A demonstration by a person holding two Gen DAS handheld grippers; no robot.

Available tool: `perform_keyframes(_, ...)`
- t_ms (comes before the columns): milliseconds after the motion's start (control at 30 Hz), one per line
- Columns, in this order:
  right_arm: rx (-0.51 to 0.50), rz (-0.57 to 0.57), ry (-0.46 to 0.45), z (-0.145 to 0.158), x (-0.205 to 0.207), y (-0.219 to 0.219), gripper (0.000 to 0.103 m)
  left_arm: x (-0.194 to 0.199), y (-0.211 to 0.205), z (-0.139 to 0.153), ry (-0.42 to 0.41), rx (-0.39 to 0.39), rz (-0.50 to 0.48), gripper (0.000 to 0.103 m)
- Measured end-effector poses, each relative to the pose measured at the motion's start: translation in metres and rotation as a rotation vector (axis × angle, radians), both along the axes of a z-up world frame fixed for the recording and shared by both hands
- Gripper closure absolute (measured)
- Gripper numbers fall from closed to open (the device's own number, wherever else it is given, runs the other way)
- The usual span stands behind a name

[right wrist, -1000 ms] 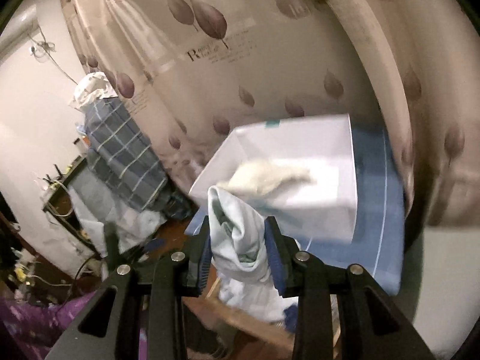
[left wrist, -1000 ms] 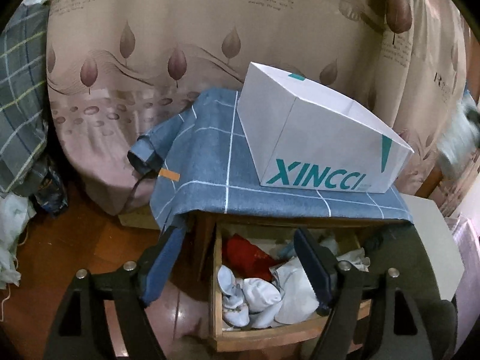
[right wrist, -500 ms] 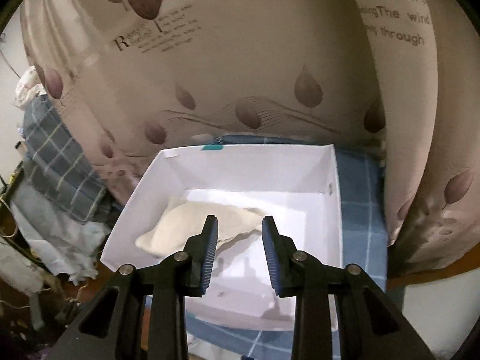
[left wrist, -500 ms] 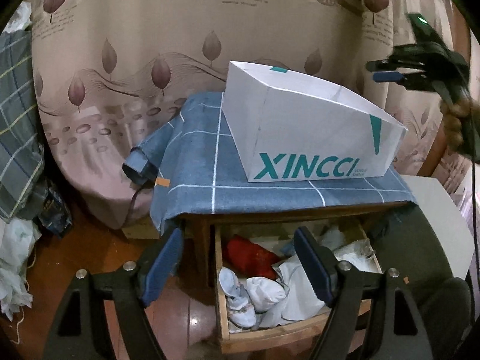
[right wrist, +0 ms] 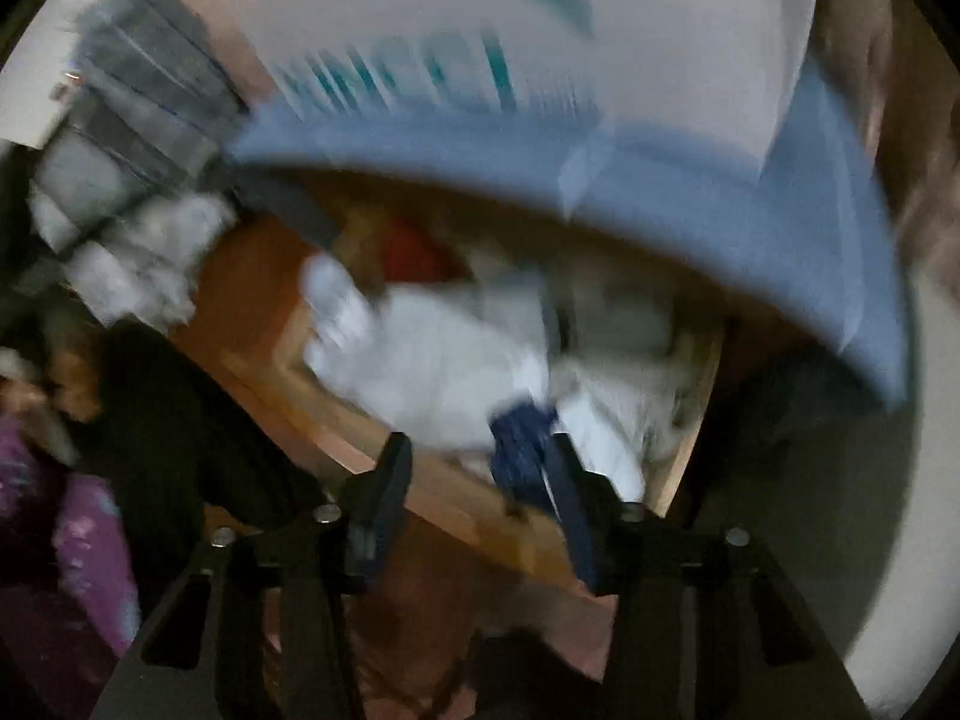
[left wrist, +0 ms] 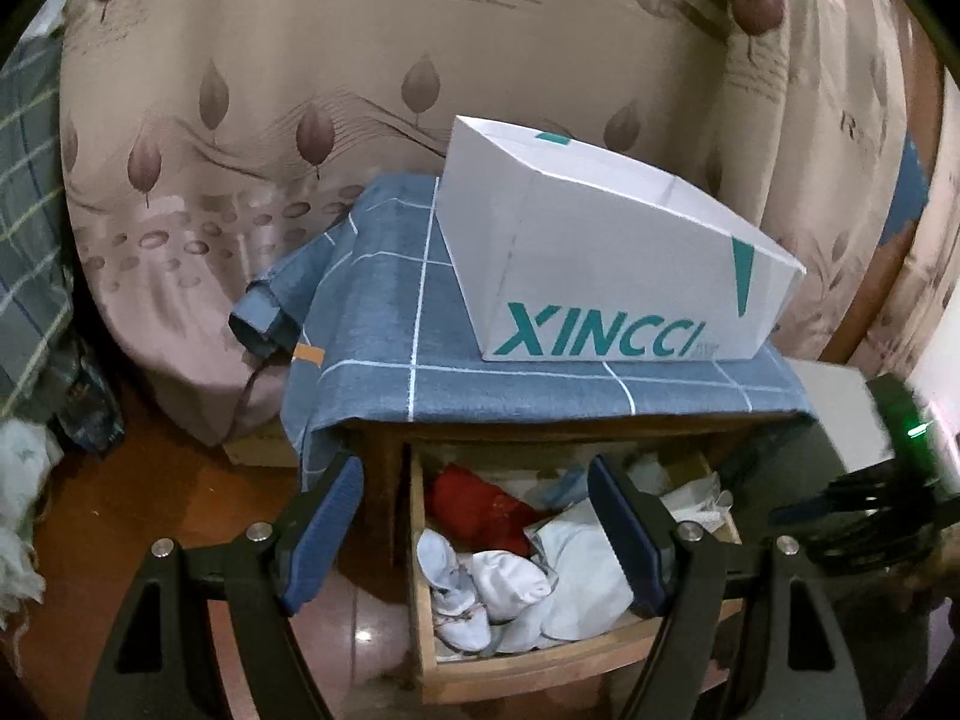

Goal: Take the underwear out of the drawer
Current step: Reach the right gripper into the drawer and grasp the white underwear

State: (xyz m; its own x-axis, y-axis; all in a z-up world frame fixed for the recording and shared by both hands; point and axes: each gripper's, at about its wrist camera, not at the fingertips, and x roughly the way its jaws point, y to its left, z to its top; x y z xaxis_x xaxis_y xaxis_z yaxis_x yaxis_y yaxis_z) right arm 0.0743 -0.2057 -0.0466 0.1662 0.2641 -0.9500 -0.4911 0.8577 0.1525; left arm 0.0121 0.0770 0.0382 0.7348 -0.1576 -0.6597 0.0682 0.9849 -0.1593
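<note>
The wooden drawer point(left wrist: 576, 657) stands pulled open below a small table covered by a blue checked cloth point(left wrist: 384, 354). It holds white underwear point(left wrist: 510, 588), a red garment point(left wrist: 480, 504) and other pale pieces. My left gripper point(left wrist: 480, 540) is open and empty, held in front of the drawer. My right gripper point(right wrist: 480, 486) is open and empty above the drawer's front edge point(right wrist: 372, 438); its view is badly blurred. White clothes point(right wrist: 444, 360) and a dark blue piece point(right wrist: 522, 444) lie just ahead of it. The right gripper also shows in the left wrist view point(left wrist: 864, 510), at the drawer's right.
A white XINCCI box point(left wrist: 600, 258) stands on the cloth above the drawer. A leaf-patterned curtain point(left wrist: 300, 90) hangs behind. Plaid fabric point(left wrist: 24, 192) and white clothes point(left wrist: 18, 504) lie at the left on the wooden floor point(left wrist: 150, 492).
My right gripper let the pale underwear go into the white box, then swung down fast to the open drawer and opened wider. My left gripper has barely moved.
</note>
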Motion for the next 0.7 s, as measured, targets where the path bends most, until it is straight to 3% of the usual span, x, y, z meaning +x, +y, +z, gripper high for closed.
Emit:
perform_keyframes(133, -0.064, -0.031, 0.070, -0.046, 0.013, 0.000, 0.072, -0.001, -0.004, -0.001, -0.003, 0.040, -0.010, 0.023)
perform_keyframes(200, -0.049, -0.037, 0.109, -0.060, 0.015, -0.002, 0.071, 0.000, -0.004, -0.003, 0.004, 0.034, -0.015, 0.023)
perform_keyframes(233, -0.058, -0.044, 0.114, -0.065, 0.018, -0.003, 0.069, 0.001, -0.003, -0.004, 0.010, 0.030, -0.014, 0.023)
perform_keyframes(300, -0.094, -0.033, 0.109, -0.072, 0.019, -0.002, 0.040, 0.003, -0.002, -0.005, 0.020, 0.020, -0.015, 0.023)
perform_keyframes(333, -0.095, -0.023, 0.130, -0.078, 0.020, -0.001, 0.035, 0.004, -0.001, -0.005, 0.026, 0.011, -0.015, 0.023)
perform_keyframes(533, -0.155, -0.009, 0.226, -0.116, 0.032, -0.004, 0.033, 0.005, -0.006, -0.007, 0.033, 0.025, -0.024, 0.023)
perform_keyframes(567, -0.138, -0.027, 0.253, -0.121, 0.036, -0.008, 0.043, 0.005, -0.007, -0.007, 0.034, 0.030, -0.025, 0.023)
perform_keyframes(600, -0.161, -0.040, 0.262, -0.125, 0.038, -0.012, 0.072, 0.005, -0.008, -0.008, 0.035, 0.038, -0.024, 0.023)
perform_keyframes(700, -0.087, -0.030, 0.273, -0.111, 0.034, -0.020, 0.084, 0.006, -0.010, -0.010, 0.045, 0.050, -0.033, 0.023)
